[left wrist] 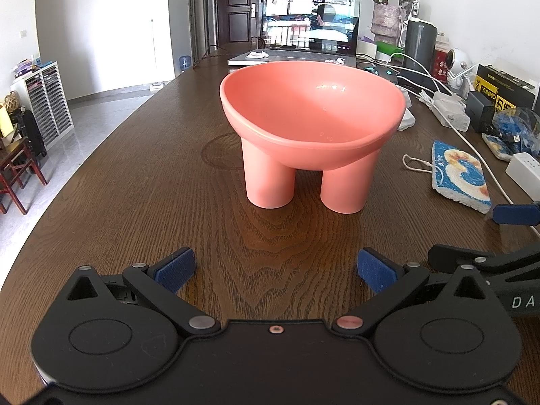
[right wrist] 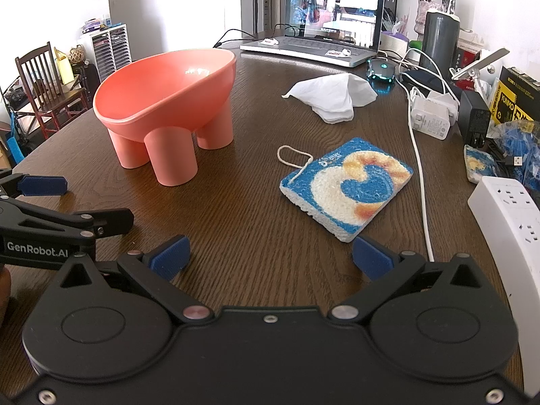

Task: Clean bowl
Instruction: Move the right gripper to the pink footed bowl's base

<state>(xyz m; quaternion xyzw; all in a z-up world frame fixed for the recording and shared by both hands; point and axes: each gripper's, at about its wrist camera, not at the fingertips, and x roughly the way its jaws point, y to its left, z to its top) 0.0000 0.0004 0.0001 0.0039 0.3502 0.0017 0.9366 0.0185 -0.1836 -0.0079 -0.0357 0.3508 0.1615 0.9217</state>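
A salmon-pink bowl [left wrist: 312, 114] on thick round legs stands upright on the wooden table [left wrist: 135, 202], straight ahead of my left gripper [left wrist: 275, 270], which is open and empty. It also shows in the right wrist view [right wrist: 165, 91], to the left. A blue, white and orange sponge [right wrist: 347, 185] with a string loop lies flat just ahead of my right gripper [right wrist: 270, 256], which is open and empty. The sponge also shows in the left wrist view [left wrist: 460, 175], right of the bowl.
A crumpled white tissue [right wrist: 334, 96] lies behind the sponge. An open laptop [right wrist: 324, 20] stands at the far end. Chargers [right wrist: 433, 118], cables, a power strip [right wrist: 509, 222], boxes and a vase crowd the right edge. A chair [right wrist: 40, 87] stands past the table's left edge.
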